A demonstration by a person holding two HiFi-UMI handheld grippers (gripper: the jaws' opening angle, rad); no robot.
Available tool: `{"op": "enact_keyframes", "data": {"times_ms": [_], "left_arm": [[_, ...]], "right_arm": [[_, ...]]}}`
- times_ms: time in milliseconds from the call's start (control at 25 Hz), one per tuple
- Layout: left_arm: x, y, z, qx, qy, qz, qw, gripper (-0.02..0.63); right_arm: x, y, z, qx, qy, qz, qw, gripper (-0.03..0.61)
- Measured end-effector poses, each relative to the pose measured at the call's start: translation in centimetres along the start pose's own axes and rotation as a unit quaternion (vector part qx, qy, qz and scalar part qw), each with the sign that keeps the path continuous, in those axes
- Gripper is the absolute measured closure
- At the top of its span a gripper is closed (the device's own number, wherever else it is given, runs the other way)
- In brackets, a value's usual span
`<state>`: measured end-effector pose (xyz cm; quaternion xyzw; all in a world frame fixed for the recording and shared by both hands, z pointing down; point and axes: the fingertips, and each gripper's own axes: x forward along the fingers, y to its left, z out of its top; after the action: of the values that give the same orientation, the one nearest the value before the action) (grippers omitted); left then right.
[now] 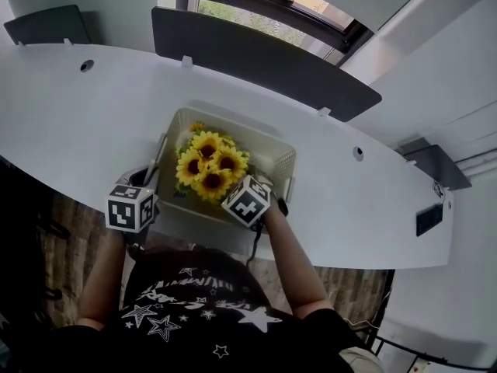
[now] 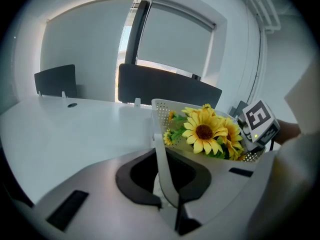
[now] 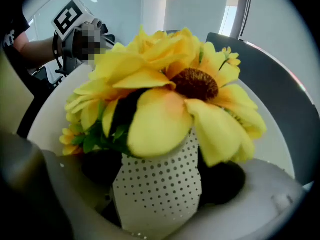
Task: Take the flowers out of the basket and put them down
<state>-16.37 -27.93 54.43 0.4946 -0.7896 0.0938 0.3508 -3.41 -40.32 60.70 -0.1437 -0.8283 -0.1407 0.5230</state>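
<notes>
A bunch of yellow sunflowers stands in a cream perforated basket on the white table. My left gripper is at the basket's left end, shut on its thin cream handle, which runs up between the jaws. My right gripper is at the near right rim, beside the blooms. In the right gripper view its jaws stand wide, with a piece of the perforated basket wall between the dark pads and a large sunflower just beyond. The stems are hidden.
A long dark grey divider panel stands behind the basket, and a smaller one at the far left. Two cable holes sit in the tabletop. The table's curved near edge runs just below the basket, against the person's body.
</notes>
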Motion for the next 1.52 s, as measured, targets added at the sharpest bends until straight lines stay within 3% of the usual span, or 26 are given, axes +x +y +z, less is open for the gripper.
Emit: {"op": "enact_keyframes", "data": {"times_ms": [160,480,840,1200,1520], "left_arm": [[-0.1,0.0,-0.1,-0.003,0.002,0.005,1.0,0.584],[0.0,-0.1,-0.1,-0.011,0.002,0.01,0.9999,0.584],[-0.1,-0.2,-0.3,-0.017,0.011,0.001,0.9998,0.584],[0.0,-0.2,-0.3,-0.012,0.012,-0.003,0.9998,0.584],[0.1,-0.4,-0.3,-0.008,0.011,-0.005,0.9999,0.589]], "right_arm": [[1.1,-0.1,1.3,0.015,-0.056,0.003,0.998,0.076],[2.6,-0.4,3.5,0.074,-0.172,0.013,0.982,0.034],[4.3,-0.9,3.6,0.088,-0.18,-0.005,0.98,0.011],[5.4,-1.5,7.0,0.076,-0.211,-0.019,0.974,0.011],[6.6,-2.2,10.1,0.117,-0.239,-0.037,0.963,0.013]]}}
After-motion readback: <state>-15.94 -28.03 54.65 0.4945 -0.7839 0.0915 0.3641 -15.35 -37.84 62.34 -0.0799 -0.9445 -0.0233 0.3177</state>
